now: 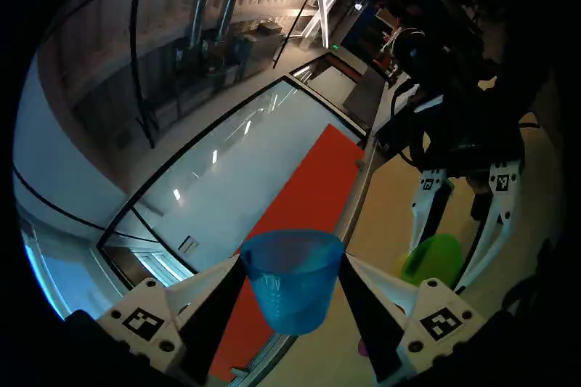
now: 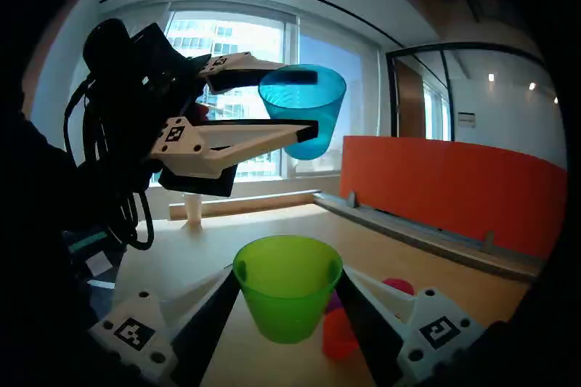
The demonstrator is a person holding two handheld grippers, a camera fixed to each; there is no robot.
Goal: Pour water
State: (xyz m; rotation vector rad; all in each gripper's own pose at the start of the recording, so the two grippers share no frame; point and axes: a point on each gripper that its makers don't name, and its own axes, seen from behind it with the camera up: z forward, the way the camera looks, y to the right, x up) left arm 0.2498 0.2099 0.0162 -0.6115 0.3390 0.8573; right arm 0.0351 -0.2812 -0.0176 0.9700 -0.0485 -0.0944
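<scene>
A translucent blue cup [image 1: 293,280] sits upright between my left gripper's [image 1: 290,292] fingers, which are shut on it. In the right gripper view that blue cup [image 2: 303,107] hangs high above the table, held by the left gripper [image 2: 309,104]. My right gripper [image 2: 288,300] is shut on a translucent green cup [image 2: 287,292], held lower, over the wooden table [image 2: 407,256]. From the left gripper view the green cup [image 1: 433,259] shows below, between the right gripper's [image 1: 443,271] white fingers. Water inside either cup cannot be made out.
An orange partition [image 2: 454,187] runs along the table's far right edge. Small pink, purple and orange cups [image 2: 341,332] lie on the table behind the green cup. A small pale cup [image 2: 192,209] stands near the window sill. Cables hang from the left hand.
</scene>
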